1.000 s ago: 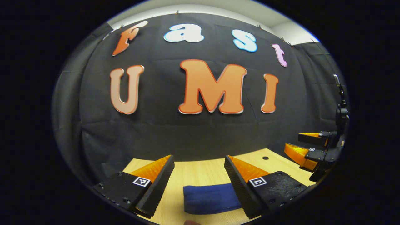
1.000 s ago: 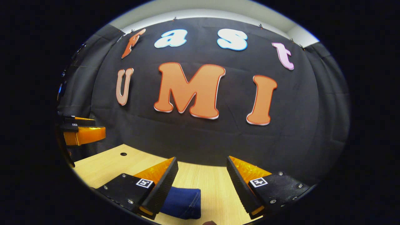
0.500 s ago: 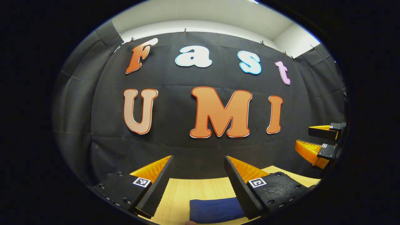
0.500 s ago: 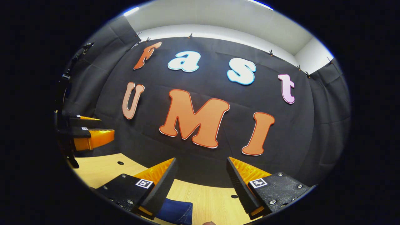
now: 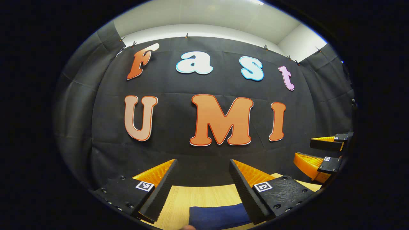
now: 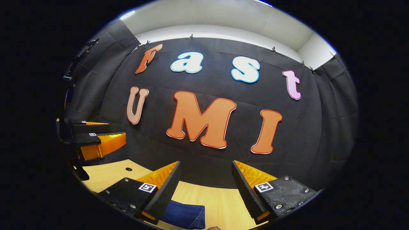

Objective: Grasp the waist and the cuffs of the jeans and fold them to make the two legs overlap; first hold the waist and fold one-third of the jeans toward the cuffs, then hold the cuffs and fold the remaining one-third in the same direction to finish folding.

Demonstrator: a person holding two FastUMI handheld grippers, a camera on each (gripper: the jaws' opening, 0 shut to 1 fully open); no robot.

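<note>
**K:** Jeans status? Dark blue denim jeans point(image 5: 219, 216) lie as a folded bundle on the light wooden table point(image 5: 191, 195), low in the left gripper view, between and below the fingers.

**R:** Right gripper view puts the bundle point(image 6: 185, 215) by its left finger, on the tabletop.

**K:** Tools?

**R:** Left gripper point(image 5: 202, 179) spread wide, nothing held, above the table. Right gripper point(image 6: 206, 180) also spread wide, nothing held.

**K:** Relative positions?

**R:** Side by side, well apart. Each sees the other at its view's edge, fingers parted, facing the black cloth wall point(image 6: 223, 153).
</note>
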